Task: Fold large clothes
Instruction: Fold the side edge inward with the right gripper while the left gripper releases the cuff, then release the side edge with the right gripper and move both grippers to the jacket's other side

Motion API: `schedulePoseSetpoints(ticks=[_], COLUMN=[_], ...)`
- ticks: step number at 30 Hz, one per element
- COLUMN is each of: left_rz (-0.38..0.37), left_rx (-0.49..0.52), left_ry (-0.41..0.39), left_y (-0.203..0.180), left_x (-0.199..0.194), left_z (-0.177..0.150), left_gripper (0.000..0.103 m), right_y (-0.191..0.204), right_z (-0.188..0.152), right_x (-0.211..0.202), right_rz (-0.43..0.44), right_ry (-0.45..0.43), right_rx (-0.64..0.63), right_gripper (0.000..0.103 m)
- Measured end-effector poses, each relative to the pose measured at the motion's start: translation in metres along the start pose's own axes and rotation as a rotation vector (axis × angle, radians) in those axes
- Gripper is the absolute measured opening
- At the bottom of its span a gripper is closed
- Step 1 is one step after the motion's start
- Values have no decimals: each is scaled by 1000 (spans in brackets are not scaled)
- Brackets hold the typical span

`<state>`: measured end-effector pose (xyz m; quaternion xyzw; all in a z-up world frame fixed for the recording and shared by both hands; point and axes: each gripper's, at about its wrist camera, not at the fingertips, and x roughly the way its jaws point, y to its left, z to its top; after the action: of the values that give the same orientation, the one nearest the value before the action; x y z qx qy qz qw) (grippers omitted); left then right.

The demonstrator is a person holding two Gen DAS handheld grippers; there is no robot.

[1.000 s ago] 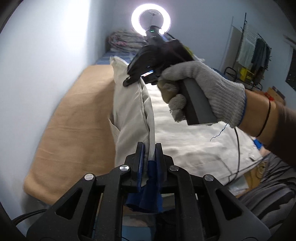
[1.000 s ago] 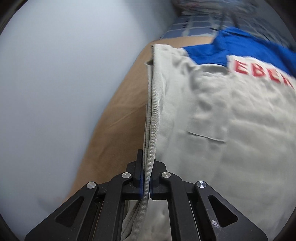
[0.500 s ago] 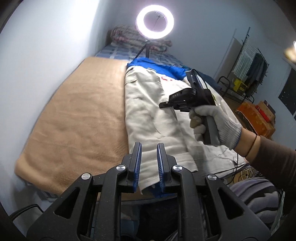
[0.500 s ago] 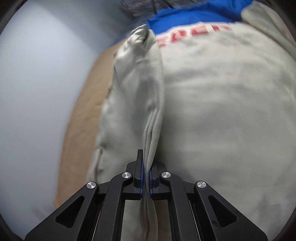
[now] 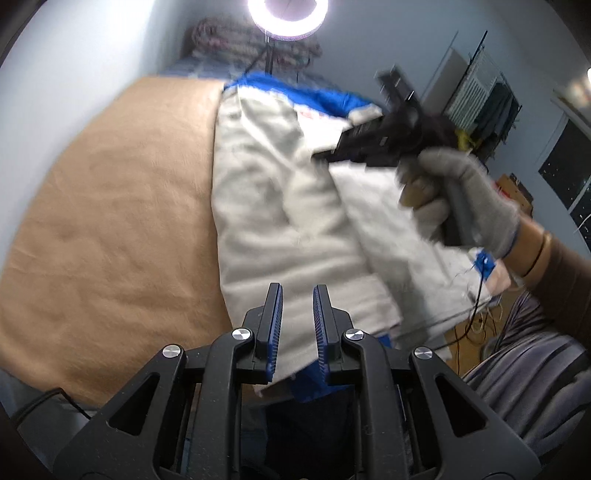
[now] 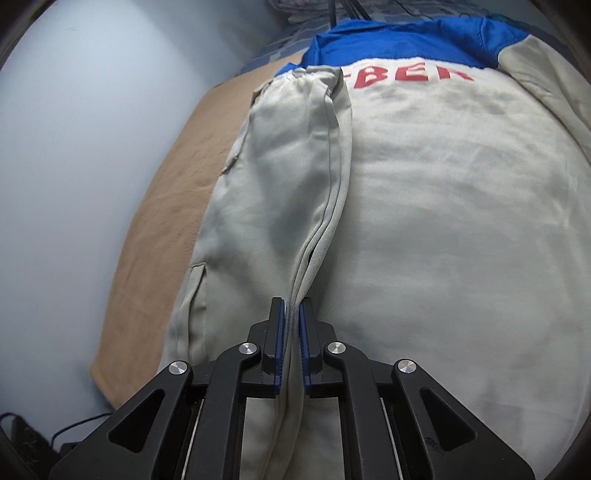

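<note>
Side fold of the jacket (image 6: 424,206), release stage. The jacket lies back-up on the bed (image 5: 110,229), its blue yoke at 12 o'clock, its left panel already laid over the back. Your right gripper (image 6: 291,332) has the folded edge (image 6: 325,221) running between its fingers; the fingers have just been easing apart and a thin gap shows at each pad, so judge the pinch as let go. Your left gripper (image 5: 297,317) hangs above the hem at 6 o'clock, fingers spread a little, nothing between them.

Next move, as judged: draw the right gripper back clear of the edge without dragging it, then take the far side at 3 o'clock for the matching fold.

Views compared: the right wrist view alone shows the edge between the fingers, the red lettering (image 6: 410,74) and the pocket (image 6: 195,291). The left wrist view alone shows your gloved hand (image 5: 465,199), the whole bed, the ring light (image 5: 288,16) at 12 o'clock and the rack (image 5: 491,107) at 2 o'clock, though blurred
</note>
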<state>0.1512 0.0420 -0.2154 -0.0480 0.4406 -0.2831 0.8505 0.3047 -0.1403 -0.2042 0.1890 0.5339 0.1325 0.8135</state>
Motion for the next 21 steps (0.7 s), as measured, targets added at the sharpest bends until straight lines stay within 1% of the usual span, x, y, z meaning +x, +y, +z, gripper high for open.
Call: schedulePoseSetpoints(ticks=[2,3,5,6,7,10,11,12,13,15,17,21], left_rz=[27,41,42,39,39,62,71,79,88,117,140,158], left_rx=[28,44,53,43,40,66,73,83,92,106,98,60], left_ry=[51,51,32,33,34,34,35,36,32,8,-39,-131], left_y=[0,0,1,2,1,-3,-5,-6,-7,-6,1,14], left_x=[17,22,25,26,28,28,25,22,19,10,-6,-37], left_z=[-13,-18,-22,-22,-22,-20,-19,-17,-16,-8,6,36], left_gripper=[15,15,15,15,15,15,15,15,15,15,15,15], right_y=[-1,-3,-3,-7,-6,-2,-1,-1,-1,-1,2,8], right_z=[2,1,-4,-18,-20,-30,-35,-35,-35,-36,-38,-47], right_x=[-1,-1,-4,-11,-9,17,22,23,20,8,-9,-60], right_rz=[11,15,12,7,-8,-109,-128,-123,-121,-97,-91,-46], right_ry=[-6,-8,-12,-16,-15,22,30,19,19,7,-25,-136], right_rx=[-4,-8,-19,-28,-45,-122,-147,-160,-143,-130,-149,-174], right_gripper=[8,8,8,8,8,8,8,8,8,8,8,8])
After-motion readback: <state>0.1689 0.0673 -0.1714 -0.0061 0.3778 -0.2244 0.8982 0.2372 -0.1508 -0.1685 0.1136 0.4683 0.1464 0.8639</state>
